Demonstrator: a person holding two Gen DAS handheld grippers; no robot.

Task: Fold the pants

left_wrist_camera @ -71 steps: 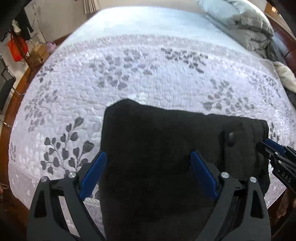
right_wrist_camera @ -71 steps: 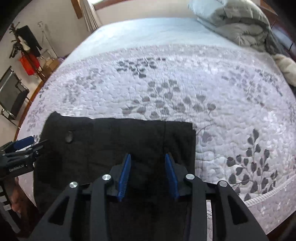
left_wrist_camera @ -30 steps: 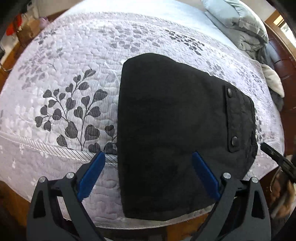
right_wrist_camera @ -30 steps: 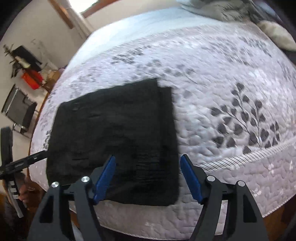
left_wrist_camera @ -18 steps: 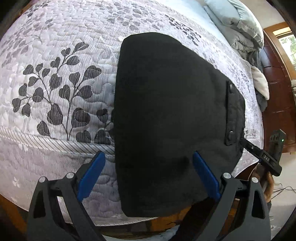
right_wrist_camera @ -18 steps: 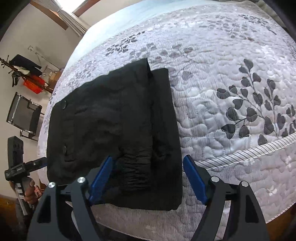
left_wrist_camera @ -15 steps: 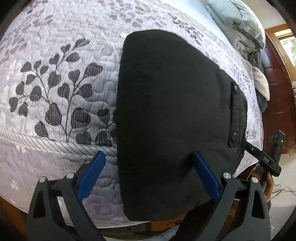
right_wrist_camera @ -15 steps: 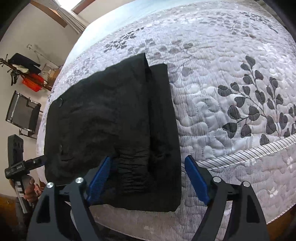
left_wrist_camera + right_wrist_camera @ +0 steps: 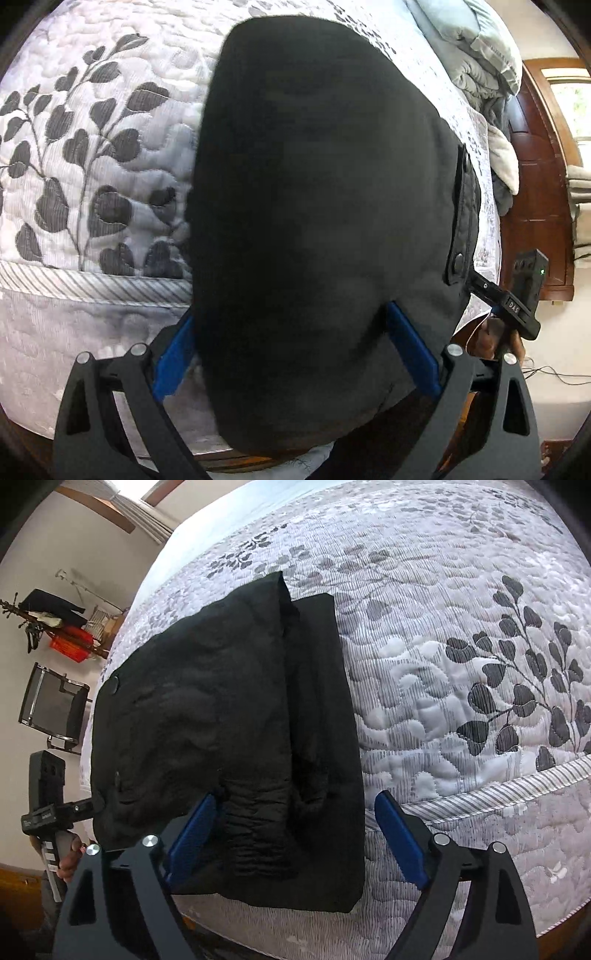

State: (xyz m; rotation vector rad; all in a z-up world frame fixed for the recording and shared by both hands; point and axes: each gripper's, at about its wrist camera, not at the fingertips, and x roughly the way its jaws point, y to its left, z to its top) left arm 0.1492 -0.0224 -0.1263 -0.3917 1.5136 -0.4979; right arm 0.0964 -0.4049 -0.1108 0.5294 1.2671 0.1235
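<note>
2 grippers hover over black pants (image 9: 229, 731) that lie folded into a compact rectangle near the foot edge of a bed, on a white quilt (image 9: 461, 657) printed with grey leafy sprigs. From the right wrist camera, the right gripper (image 9: 291, 842) has its blue fingers (image 9: 400, 843) spread wide apart above the near edge of the bundle, holding nothing; the left finger sits over the gathered waistband, the right one over the striped border of the quilt just beside the pants' edge. The fold shows 2 stacked layers, the upper one ending short of the lower along the right side, with a round button (image 9: 112, 684) near the far left corner. The near end of the pants hangs slightly over the mattress edge. From the left wrist camera, the left gripper (image 9: 295, 350) is also wide open and empty, its fingers (image 9: 413, 354) straddling the near end of the pants (image 9: 317, 206), which fill most of that view; a pocket flap with a snap (image 9: 459, 260) lies along the right edge. The other handheld gripper shows at each view's margin. Rumpled grey bedding (image 9: 476, 51) sits at the head of the bed, and a black chair (image 9: 53, 705) stands by the wall.
</note>
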